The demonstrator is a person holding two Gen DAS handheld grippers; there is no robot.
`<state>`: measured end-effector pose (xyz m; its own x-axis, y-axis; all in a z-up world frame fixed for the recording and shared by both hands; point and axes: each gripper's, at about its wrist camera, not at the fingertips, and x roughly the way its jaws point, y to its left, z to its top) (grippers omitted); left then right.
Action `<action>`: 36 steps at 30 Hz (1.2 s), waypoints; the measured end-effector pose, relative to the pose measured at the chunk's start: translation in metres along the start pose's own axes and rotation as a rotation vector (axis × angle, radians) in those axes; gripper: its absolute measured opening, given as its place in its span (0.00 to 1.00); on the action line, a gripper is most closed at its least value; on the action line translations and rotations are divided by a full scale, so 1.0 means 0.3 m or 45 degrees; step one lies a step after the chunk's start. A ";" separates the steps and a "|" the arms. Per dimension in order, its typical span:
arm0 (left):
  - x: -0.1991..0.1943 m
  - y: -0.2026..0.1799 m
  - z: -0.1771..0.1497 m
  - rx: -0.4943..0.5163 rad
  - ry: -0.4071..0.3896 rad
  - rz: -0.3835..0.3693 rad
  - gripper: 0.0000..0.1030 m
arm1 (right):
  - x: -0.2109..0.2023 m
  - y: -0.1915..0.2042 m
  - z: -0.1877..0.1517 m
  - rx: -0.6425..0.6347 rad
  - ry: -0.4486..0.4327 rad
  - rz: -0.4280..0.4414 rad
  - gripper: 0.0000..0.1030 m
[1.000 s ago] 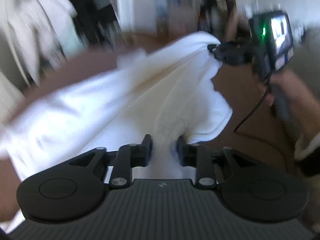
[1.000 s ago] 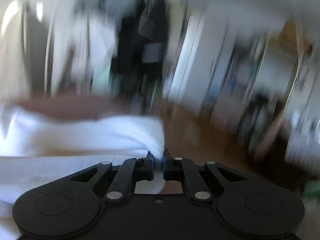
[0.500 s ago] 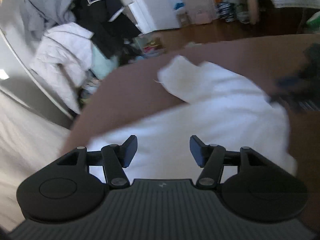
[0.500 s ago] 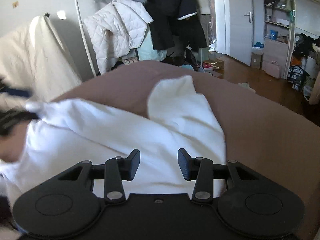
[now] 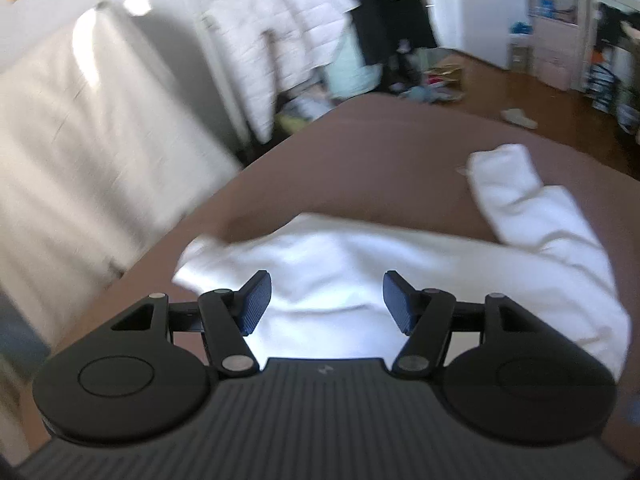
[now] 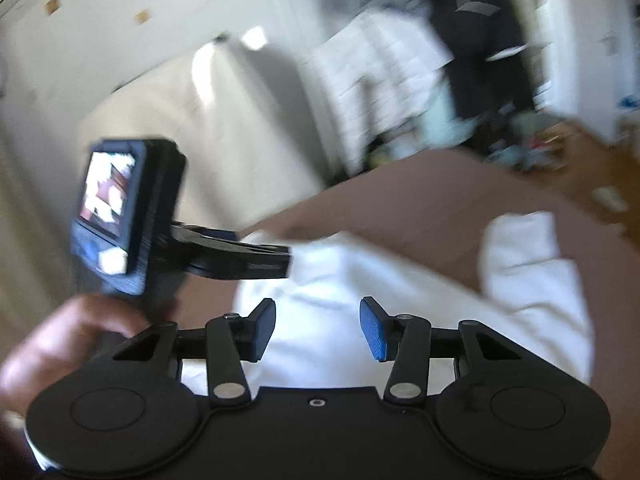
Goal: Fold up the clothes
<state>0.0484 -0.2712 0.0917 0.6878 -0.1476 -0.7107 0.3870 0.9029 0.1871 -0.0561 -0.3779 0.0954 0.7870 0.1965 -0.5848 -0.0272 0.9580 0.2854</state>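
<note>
A white garment (image 5: 420, 268) lies folded across the brown bed (image 5: 360, 160), one sleeve (image 5: 508, 184) pointing away at the right. My left gripper (image 5: 326, 300) hovers above its near edge, jaws opening, nothing between the pads. My right gripper (image 6: 317, 330) also hangs over the white garment (image 6: 400, 300), its jaws opening and clear of the cloth. In the right wrist view the left gripper (image 6: 280, 260) with its camera body reaches in from the left, held by a hand (image 6: 68, 340).
A pale upright mattress (image 5: 80, 152) leans against the wall to the left of the bed. White and dark jackets (image 5: 288, 32) hang at the back, with clutter on the wooden floor (image 5: 500, 80) and shelves at the far right.
Both grippers let go of the white garment, opened and rose away from it. The garment now lies flat on the bed. Both views have swung toward the left.
</note>
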 end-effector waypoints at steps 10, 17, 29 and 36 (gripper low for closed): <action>0.206 0.529 -0.195 -0.330 0.192 0.241 0.60 | 0.448 0.115 0.182 0.122 0.066 0.167 0.69; 0.514 0.697 -0.256 -0.473 0.286 0.147 0.60 | 0.793 0.073 0.025 0.110 -0.040 -0.104 0.69; 0.922 0.794 -0.465 -0.891 0.079 -0.411 0.63 | 1.102 0.038 0.028 -0.045 -0.097 -0.167 0.77; 0.963 0.702 -0.436 -0.784 0.088 -0.506 0.66 | 1.231 0.267 -0.114 -0.626 0.032 -0.226 0.84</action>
<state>0.2483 -0.0710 -0.1629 0.5191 -0.5035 -0.6907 0.1703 0.8528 -0.4936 0.2114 -0.2216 -0.1236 0.7911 0.0215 -0.6113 -0.1857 0.9606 -0.2066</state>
